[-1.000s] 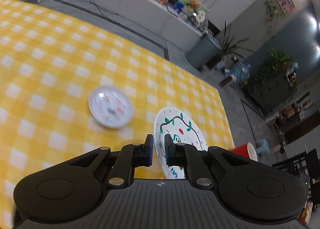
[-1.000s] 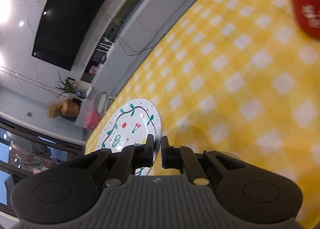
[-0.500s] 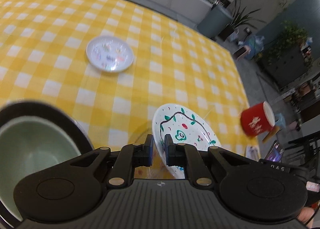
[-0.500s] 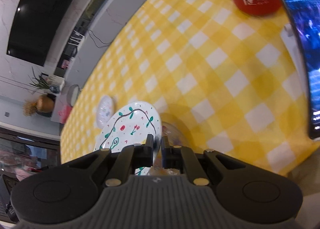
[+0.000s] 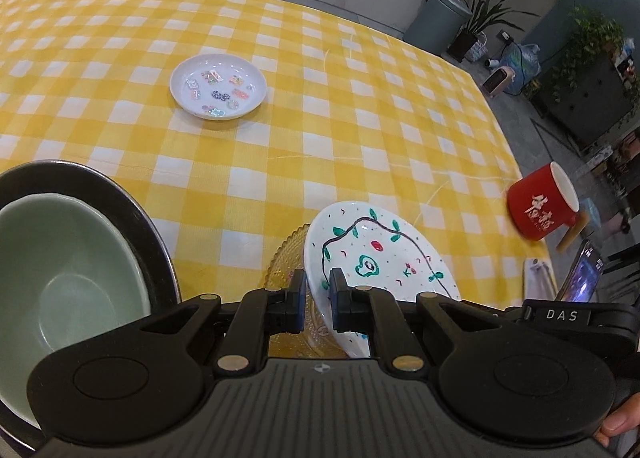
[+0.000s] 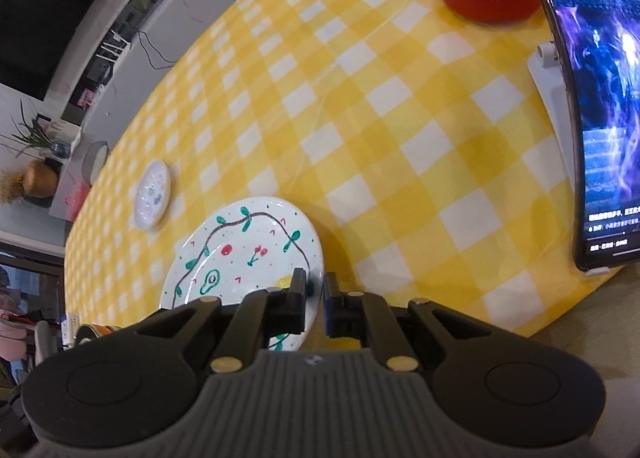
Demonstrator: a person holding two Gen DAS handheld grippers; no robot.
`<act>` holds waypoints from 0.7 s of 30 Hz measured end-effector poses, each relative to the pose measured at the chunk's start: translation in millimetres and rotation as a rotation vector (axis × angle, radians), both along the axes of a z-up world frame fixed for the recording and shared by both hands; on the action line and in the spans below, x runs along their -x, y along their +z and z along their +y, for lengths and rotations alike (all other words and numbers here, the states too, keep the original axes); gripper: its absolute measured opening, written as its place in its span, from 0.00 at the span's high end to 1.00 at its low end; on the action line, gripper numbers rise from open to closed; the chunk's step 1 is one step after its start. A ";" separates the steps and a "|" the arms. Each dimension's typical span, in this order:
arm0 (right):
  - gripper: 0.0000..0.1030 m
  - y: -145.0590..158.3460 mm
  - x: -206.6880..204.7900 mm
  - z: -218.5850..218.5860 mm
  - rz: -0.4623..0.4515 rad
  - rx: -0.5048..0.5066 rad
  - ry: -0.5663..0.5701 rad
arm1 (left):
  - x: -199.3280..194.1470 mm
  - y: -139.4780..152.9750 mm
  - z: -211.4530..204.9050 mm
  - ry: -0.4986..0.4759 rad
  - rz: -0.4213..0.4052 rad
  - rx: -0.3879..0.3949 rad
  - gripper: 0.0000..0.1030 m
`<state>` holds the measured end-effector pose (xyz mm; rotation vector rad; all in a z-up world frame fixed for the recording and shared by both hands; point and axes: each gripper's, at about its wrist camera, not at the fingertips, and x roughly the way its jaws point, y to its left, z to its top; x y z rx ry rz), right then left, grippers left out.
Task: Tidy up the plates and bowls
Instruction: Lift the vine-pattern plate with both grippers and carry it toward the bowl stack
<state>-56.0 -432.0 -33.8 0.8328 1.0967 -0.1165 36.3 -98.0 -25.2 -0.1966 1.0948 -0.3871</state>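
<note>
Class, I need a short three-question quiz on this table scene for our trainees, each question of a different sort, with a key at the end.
1. True or false: the green bowl sits inside a larger dark bowl.
2. What do the left gripper and the right gripper both clamp in their jaws?
A. the red mug
B. the painted plate
C. the small plate
3. Fill in: the white stand props up a ____ with a lit screen.

Key: 1 true; 2 B; 3 phone.
</note>
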 end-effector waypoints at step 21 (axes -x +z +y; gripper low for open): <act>0.95 -2.0 -7.3 14.1 0.041 0.105 0.068 | 11.7 -14.4 -26.4 -0.072 -0.070 -0.222 0.89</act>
